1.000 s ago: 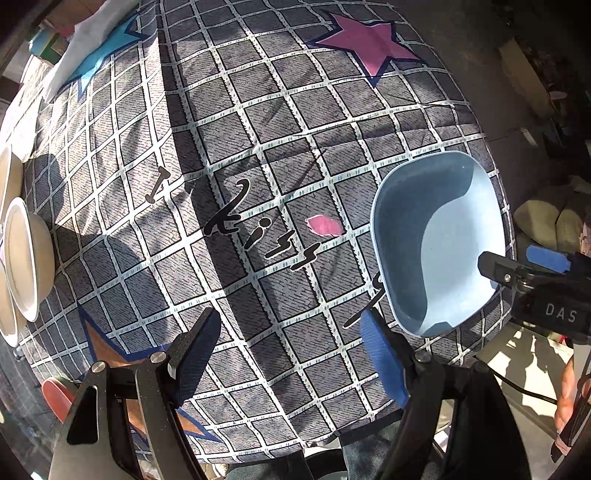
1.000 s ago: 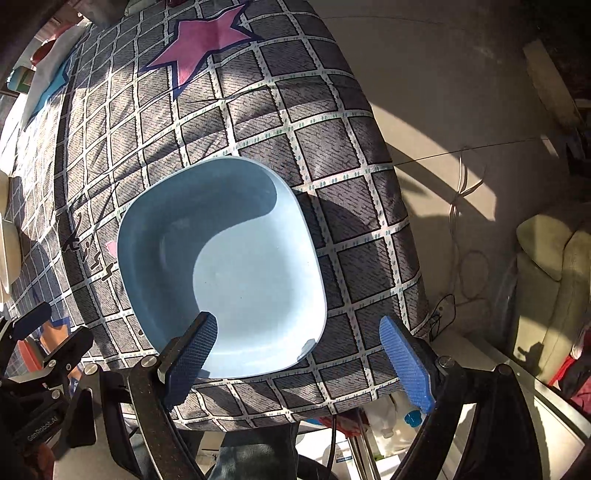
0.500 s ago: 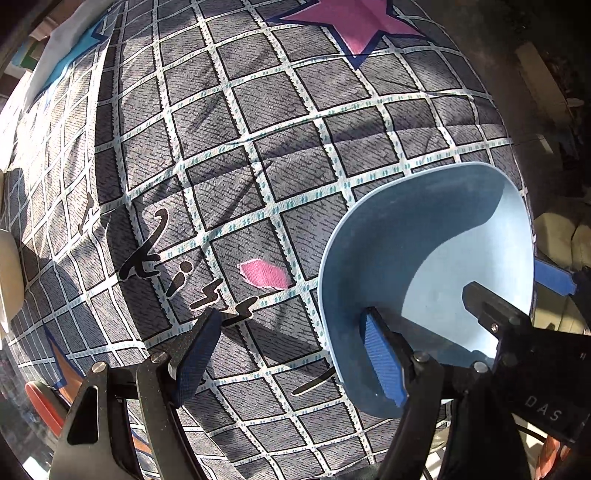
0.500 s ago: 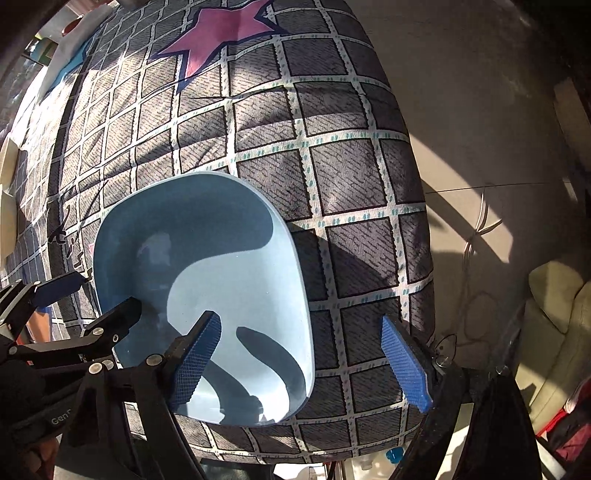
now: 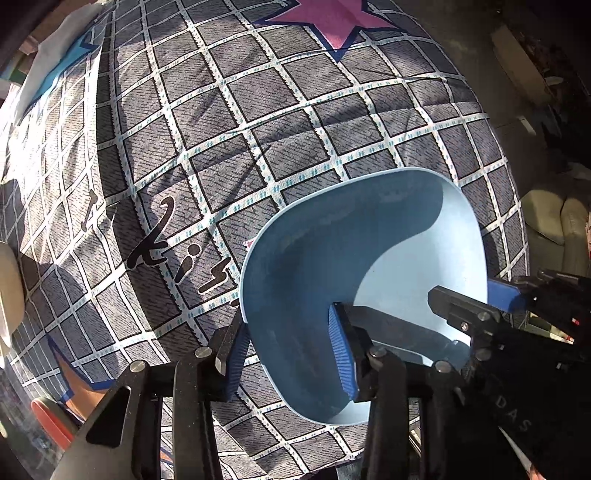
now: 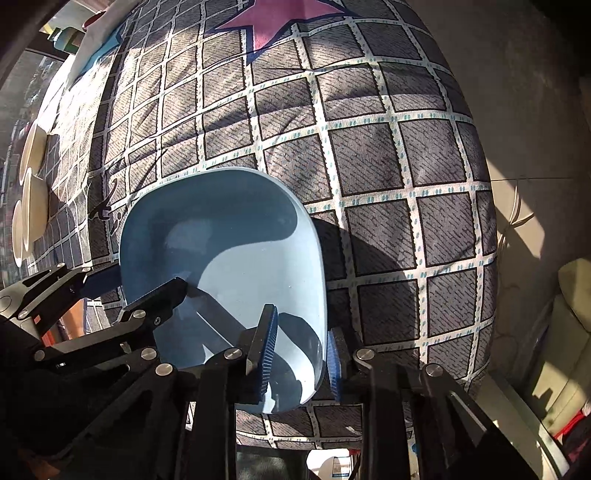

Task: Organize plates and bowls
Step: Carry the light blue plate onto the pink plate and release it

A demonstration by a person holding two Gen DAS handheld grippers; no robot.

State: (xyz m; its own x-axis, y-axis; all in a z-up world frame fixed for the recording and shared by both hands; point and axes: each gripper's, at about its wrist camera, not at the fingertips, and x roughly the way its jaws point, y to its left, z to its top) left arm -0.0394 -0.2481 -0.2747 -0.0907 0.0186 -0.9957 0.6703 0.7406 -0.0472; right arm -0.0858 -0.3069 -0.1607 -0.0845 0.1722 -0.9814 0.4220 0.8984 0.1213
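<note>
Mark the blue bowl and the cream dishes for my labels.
blue bowl (image 6: 236, 258), right wrist view, on its inner floor.
cream dishes (image 6: 35, 199), right wrist view, on the middle dish's rim at the left edge.

Grey checked tablecloth (image 5: 258, 122) with pink star (image 5: 332, 22), beige cushion (image 6: 576, 295)

you've got a smooth, matt blue plastic bowl (image 5: 388, 258) on a woven, printed cloth (image 5: 258, 110). your gripper pads (image 6: 267, 347) look ribbed blue rubber on matt black arms with shiny metal bolts.
</note>
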